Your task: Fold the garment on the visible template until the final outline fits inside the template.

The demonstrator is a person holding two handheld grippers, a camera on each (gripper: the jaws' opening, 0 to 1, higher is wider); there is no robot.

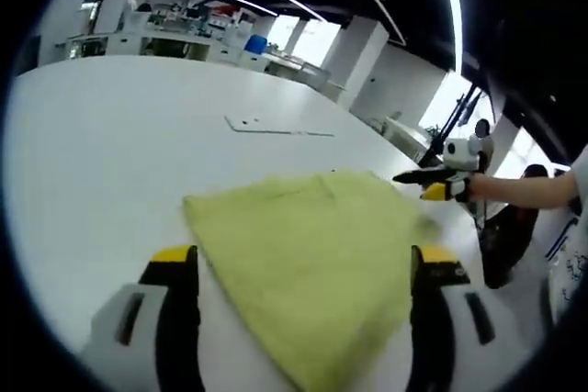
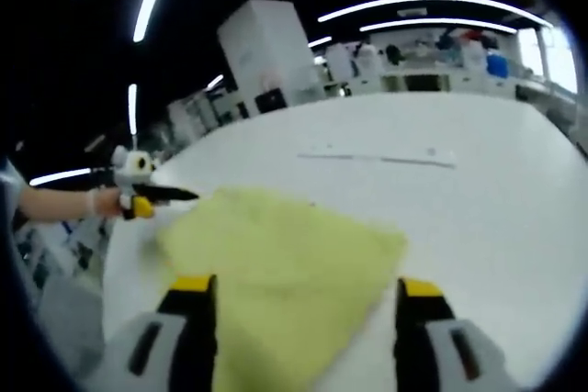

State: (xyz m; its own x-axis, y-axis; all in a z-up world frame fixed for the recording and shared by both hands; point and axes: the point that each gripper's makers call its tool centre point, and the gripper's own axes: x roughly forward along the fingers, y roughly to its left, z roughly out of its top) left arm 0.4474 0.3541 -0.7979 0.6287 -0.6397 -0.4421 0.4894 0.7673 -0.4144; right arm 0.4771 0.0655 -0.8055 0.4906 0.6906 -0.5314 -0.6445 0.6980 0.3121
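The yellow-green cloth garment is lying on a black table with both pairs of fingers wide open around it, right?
Not quite: the table is white, not black, as the left gripper view shows. The yellow-green cloth garment does lie on it, and both pairs of fingers stand wide open on either side of it.

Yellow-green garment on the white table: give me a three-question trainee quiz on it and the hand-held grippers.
1. True or false: the garment lies on the table.
2. In the left gripper view, the right hand-held gripper enters from which side? A) left B) right C) top
3. Fill in: in the right gripper view, the left hand-held gripper points at the garment's ____ corner, as pictured.

Key: 1 true; 2 B; 3 left.
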